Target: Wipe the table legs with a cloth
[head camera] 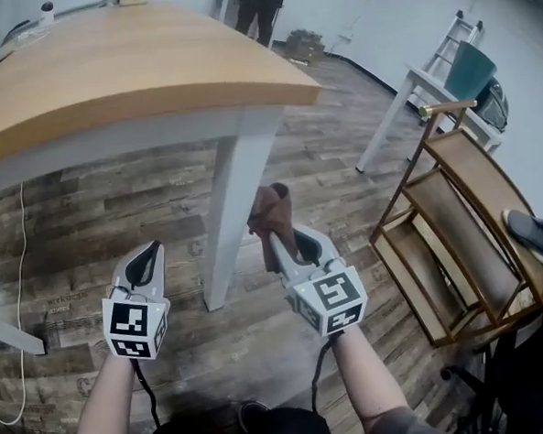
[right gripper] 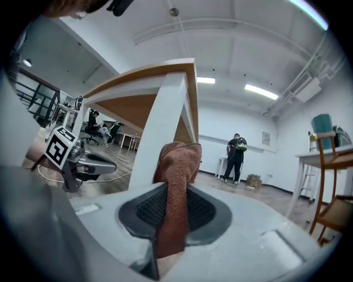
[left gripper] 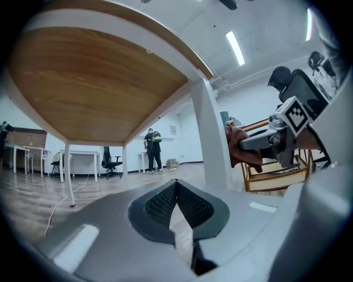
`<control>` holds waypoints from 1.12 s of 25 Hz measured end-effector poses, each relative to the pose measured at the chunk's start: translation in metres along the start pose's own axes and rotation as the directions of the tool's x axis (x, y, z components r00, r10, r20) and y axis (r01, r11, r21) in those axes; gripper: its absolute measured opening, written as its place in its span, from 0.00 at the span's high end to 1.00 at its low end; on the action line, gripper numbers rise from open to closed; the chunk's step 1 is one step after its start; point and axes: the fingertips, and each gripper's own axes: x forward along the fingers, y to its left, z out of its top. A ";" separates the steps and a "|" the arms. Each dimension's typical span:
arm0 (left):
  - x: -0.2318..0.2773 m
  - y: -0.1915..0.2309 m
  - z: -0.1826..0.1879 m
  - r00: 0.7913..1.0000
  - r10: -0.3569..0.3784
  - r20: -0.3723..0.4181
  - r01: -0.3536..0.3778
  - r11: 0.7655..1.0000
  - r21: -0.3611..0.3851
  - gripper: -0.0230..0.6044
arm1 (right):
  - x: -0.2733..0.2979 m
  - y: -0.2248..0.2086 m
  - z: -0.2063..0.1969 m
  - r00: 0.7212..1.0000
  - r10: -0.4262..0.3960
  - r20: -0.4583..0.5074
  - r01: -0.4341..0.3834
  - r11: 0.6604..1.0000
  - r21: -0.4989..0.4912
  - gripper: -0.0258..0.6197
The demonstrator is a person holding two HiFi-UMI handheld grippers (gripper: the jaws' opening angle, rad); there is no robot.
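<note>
Left gripper (head camera: 146, 258): jaws drawn together, nothing between them. It is held low, left of the near table leg (head camera: 234, 205) and apart from it, so it has no part in the wipe.

Near table leg: white and upright under the corner of the wooden table top (head camera: 106, 66). No streak, damp patch or dust line shows, so I cannot tell how much of it has been wiped.

Cloth (head camera: 271, 211): brown and bunched, standing up out of the right gripper (head camera: 287, 244), whose jaws are clamped on its lower part. The bunch sits just beside the leg's right face at about mid-height — contact is likely but not certain from these views.

Judgement: cloth in hand and brought to the first leg, so the wipe is at most begun. The rest of this leg is left, and so are the far legs (left gripper: 69, 173) seen under the top — untouched as things stand.

Far right: a wooden rack (head camera: 456, 237), well apart from the work.
</note>
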 end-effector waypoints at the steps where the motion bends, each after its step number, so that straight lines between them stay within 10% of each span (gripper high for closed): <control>1: 0.001 -0.003 0.016 1.000 -0.014 0.012 0.014 1.000 0.007 0.93 | 0.003 -0.007 0.017 1.000 -0.007 0.017 0.007 1.000 -0.020 0.86; 11: 0.005 -0.022 0.110 0.991 -0.089 0.101 0.083 0.995 0.061 0.93 | 0.011 -0.026 0.131 0.978 0.089 0.191 -0.061 0.987 -0.149 0.86; 28: -0.001 -0.047 -0.057 0.996 -0.007 -0.089 0.000 0.997 -0.081 0.93 | 0.030 0.043 -0.098 0.977 0.173 -0.124 -0.175 0.985 -0.008 0.86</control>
